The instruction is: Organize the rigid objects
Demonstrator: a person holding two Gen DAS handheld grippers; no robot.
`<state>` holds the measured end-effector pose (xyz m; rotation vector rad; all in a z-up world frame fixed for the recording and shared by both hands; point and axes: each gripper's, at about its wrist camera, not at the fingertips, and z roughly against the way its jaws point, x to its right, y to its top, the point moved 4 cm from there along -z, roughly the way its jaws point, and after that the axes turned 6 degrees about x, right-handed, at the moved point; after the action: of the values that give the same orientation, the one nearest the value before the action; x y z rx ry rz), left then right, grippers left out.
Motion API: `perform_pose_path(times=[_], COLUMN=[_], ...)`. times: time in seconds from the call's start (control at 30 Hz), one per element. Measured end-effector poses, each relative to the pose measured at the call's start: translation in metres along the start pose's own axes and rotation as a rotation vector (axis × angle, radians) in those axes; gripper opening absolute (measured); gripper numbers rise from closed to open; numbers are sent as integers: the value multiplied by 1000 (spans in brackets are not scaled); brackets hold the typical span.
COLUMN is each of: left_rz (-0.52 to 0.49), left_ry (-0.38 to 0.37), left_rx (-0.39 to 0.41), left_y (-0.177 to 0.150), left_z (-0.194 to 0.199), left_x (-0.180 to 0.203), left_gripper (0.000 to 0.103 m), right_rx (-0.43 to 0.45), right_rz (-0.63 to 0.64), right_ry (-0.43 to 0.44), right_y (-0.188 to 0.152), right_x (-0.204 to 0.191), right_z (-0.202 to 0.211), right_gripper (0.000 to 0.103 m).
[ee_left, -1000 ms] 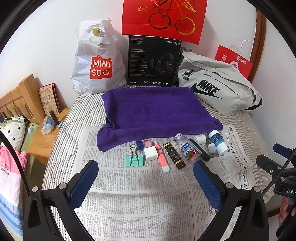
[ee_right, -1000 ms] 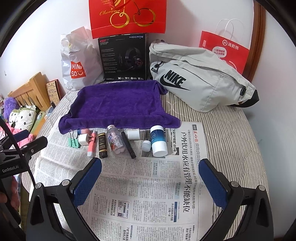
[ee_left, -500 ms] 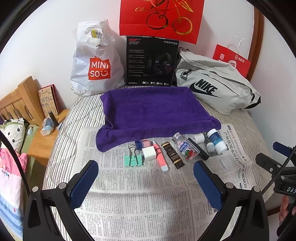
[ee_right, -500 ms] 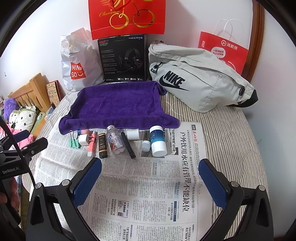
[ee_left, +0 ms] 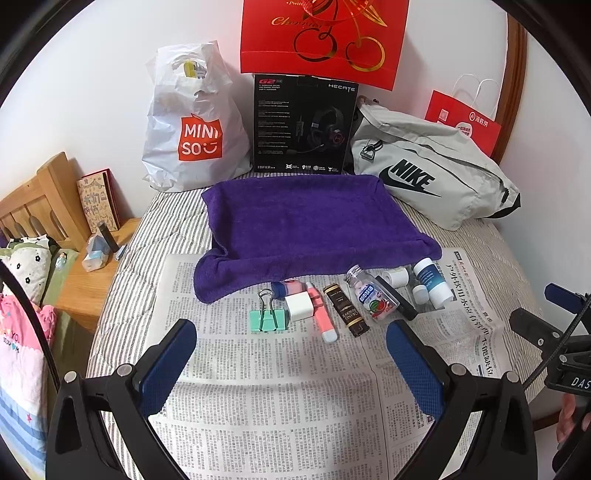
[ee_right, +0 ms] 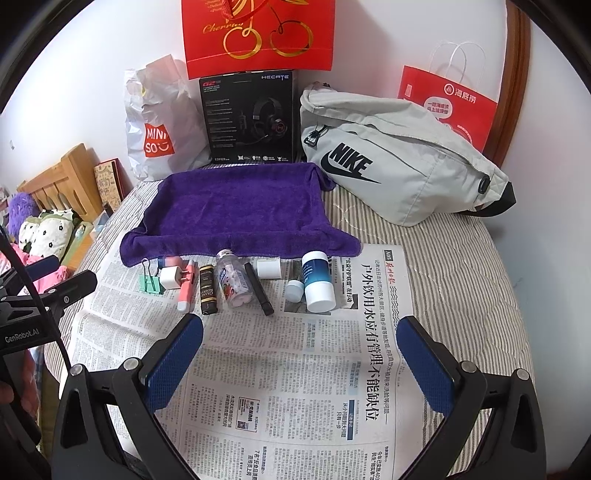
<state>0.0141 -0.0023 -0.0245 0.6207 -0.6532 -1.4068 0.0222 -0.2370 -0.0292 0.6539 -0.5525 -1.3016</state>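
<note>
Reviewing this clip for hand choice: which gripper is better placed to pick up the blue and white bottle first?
Probably the right gripper. It is open, and the blue and white bottle lies just ahead of it. From the open left gripper, the bottle sits far right, with the green binder clip nearer.

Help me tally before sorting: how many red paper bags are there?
2: the big cherry-print red bag on the headset box, and a smaller handled red bag behind the grey Nike bag.

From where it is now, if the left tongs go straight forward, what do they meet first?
Probably the pink tube in the row of small items on the newspaper, beside the white charger; depth is unclear.
</note>
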Motion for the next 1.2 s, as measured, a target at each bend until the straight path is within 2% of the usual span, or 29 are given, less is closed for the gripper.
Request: perform_pose_path(times=[0.7, 1.03, 1.2], left_rz=[-5, -13, -14], left_ry=[-8, 12, 35], left_rx=[5, 15, 0], left_y=[6, 8, 3], left_z=[1, -1, -17], left_x=[2, 0, -8], left_gripper=[103, 103, 103], right_rx=[-3, -1, 3], right_rz=[-3, -11, -5], right_ry=[-9, -10, -6], right_y=[-1, 1, 3], right_x=[4, 10, 13], right_z=[-1, -5, -12], right_gripper=[103, 103, 103])
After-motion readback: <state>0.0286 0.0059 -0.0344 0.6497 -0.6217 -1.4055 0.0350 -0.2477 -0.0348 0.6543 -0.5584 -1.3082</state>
